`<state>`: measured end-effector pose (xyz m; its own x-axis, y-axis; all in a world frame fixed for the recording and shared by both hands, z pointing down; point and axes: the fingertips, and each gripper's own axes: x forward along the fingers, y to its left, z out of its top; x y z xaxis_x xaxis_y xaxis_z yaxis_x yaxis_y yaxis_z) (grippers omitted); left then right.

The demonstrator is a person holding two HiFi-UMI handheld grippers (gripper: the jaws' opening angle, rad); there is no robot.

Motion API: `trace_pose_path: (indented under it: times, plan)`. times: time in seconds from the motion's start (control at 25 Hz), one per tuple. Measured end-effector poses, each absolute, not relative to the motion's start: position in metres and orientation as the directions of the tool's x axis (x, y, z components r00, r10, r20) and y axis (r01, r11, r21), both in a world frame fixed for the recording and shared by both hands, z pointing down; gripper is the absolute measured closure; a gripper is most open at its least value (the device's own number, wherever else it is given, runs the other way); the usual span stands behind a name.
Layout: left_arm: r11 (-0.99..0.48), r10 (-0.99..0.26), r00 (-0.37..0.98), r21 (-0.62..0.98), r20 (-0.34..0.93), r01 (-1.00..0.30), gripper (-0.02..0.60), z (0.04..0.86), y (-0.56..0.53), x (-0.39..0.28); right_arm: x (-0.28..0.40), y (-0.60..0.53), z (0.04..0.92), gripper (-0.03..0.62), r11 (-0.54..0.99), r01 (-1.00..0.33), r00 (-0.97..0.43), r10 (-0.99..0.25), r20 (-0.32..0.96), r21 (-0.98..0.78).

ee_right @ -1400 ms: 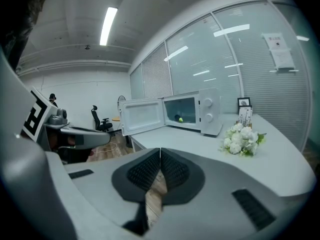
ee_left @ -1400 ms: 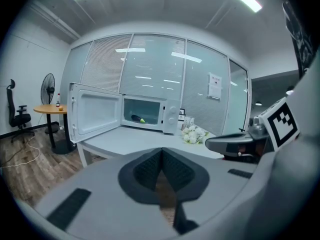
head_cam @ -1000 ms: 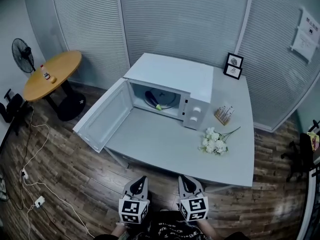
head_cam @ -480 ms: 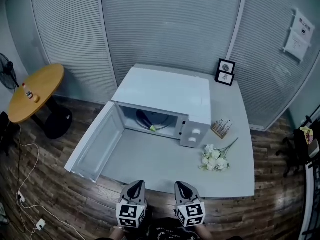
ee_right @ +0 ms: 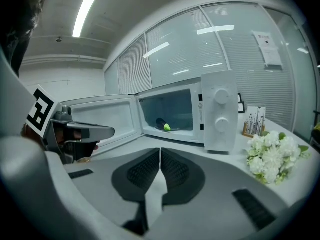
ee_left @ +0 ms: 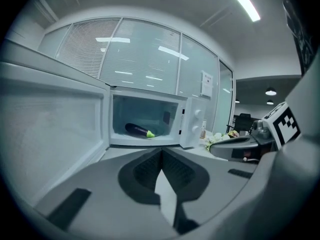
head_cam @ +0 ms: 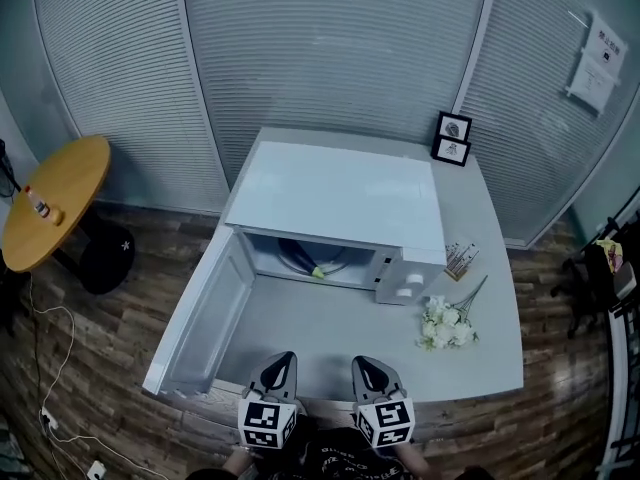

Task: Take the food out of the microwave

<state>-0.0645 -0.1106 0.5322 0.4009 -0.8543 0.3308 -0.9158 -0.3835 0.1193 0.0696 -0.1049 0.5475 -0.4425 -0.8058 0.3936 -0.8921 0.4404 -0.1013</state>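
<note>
**Facing an open microwave, both grippers shut and empty**

A dark eggplant with a green end lies on the plate inside the microwave. The door stands wide open to the left, reaching out past the near edge of the grey table. The left gripper and the right gripper hover side by side above that near edge. Both point at the oven and are well apart from it. Each gripper's own view shows its jaws pressed together with nothing between them. The eggplant sits toward the left of the cavity, its green end turned to the front. At the right of the microwave's front are two knobs. A bunch of white flowers lies on the table just beside them, and a small holder of sticks stands behind the flowers. Two framed pictures stand at the table's far corner against the blinds. A round wooden table with small bottles on it stands well off to the left on the plank floor.
</note>
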Motion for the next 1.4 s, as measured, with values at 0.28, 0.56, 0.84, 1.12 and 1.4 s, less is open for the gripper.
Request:
trace_pose_path:
  times: [0.28, 0.56, 0.84, 1.12, 1.4]
  plan:
    - [-0.418, -0.838, 0.433, 0.12, 0.332, -0.9, 0.574, 0.536, -0.136, -0.084, 0.047, -0.134, 0.547, 0.588, 0.413, -0.906, -0.415, -0.821, 0.392, -0.093]
    - [-0.422, -0.835, 0.435, 0.115, 0.337, -0.899, 0.574, 0.541, -0.148, -0.097, 0.03, -0.158, 0.549, 0.588, 0.422, -0.899, -0.431, -0.812, 0.393, -0.113]
    - [-0.379, -0.849, 0.404, 0.14, 0.34, -0.915, 0.574, 0.539, -0.157, -0.099, 0.024, -0.187, 0.54, 0.588, 0.46, -0.881, -0.466, -0.797, 0.385, -0.116]
    - [-0.338, -0.864, 0.366, 0.141, 0.346, -0.931, 0.574, 0.53, -0.162, -0.102, 0.018, -0.209, 0.531, 0.478, 0.507, -0.847, -0.525, -0.756, 0.39, -0.158]
    - [-0.313, -0.873, 0.348, 0.155, 0.342, -0.937, 0.574, 0.524, -0.167, -0.097, 0.015, -0.228, 0.524, 0.433, 0.545, -0.827, -0.551, -0.74, 0.385, -0.136]
